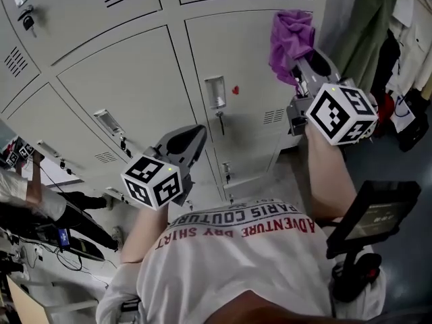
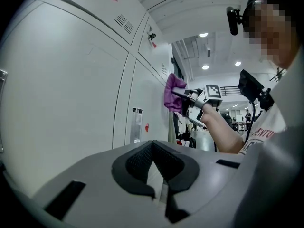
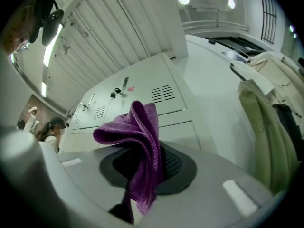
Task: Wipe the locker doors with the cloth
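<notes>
Two tools show in the head view: the left tool (image 1: 196,136) sits low at centre-left and the right tool (image 1: 301,68) is raised at the upper right, both pointing toward a bank of pale grey lockers (image 1: 128,79). The right tool pinches a purple cloth (image 1: 291,36). In its own view the cloth (image 3: 137,141) rises from between the pressed-together jaws of the right tool (image 3: 151,152) and folds over to the left, with a corner hanging below. In the head view the cloth lies over the upper right door (image 1: 246,49), above a small red sticker (image 1: 235,90) and a latch with a key (image 1: 217,100). From the left gripper view the cloth (image 2: 174,95) sits right at the locker face, though whether it touches cannot be told. The left tool (image 2: 152,147) is pressed together with nothing between its jaws and hangs apart from the doors, in front of a lower door. Clothes (image 1: 370,25) hang along the right edge of the head view, just beside the lockers. A dark screen on a stand (image 1: 378,211) sits at the lower right, near the holder's white shirt (image 1: 236,262). Another person (image 1: 20,191) is at the far left edge.
</notes>
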Available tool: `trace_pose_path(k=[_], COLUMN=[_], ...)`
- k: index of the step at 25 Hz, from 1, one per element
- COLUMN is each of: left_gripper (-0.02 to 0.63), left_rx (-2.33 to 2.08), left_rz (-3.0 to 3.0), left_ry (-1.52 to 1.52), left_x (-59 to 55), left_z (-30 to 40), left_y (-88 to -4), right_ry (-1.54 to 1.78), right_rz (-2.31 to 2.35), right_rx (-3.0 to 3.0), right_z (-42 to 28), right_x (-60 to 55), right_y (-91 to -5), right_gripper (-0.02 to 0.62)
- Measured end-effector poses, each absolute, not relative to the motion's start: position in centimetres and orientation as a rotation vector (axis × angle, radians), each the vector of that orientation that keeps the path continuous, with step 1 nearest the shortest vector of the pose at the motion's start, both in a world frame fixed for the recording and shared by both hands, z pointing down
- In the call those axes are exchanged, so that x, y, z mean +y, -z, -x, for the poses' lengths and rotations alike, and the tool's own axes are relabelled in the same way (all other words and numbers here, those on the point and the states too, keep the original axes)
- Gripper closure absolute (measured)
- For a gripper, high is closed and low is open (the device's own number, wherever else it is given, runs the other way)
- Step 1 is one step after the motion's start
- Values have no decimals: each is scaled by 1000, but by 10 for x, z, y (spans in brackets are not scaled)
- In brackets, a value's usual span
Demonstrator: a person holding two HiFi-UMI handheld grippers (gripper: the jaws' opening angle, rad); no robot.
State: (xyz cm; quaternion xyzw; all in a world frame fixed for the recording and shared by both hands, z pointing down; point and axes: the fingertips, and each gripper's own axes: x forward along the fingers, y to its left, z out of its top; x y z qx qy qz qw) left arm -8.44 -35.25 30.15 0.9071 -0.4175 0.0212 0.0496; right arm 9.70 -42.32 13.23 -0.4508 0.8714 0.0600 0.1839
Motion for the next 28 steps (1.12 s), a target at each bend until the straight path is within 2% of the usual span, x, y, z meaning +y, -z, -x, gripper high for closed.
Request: trace_pose_path(k=[11,28], left_gripper=[604,604], left_rx=[-1298,-1328], left_rz=[-2732,-2715], left_ry=[-38,-46], left_x=[-345,-340], left_z=[92,101], left_y=[-303,-305], right_ry=[-168,-201], right_rz=[998,1174], right_rx=[2746,2757], right_z=[50,69], right_x=[-398,-423], right_y=[-200,-221], right_gripper=[523,523])
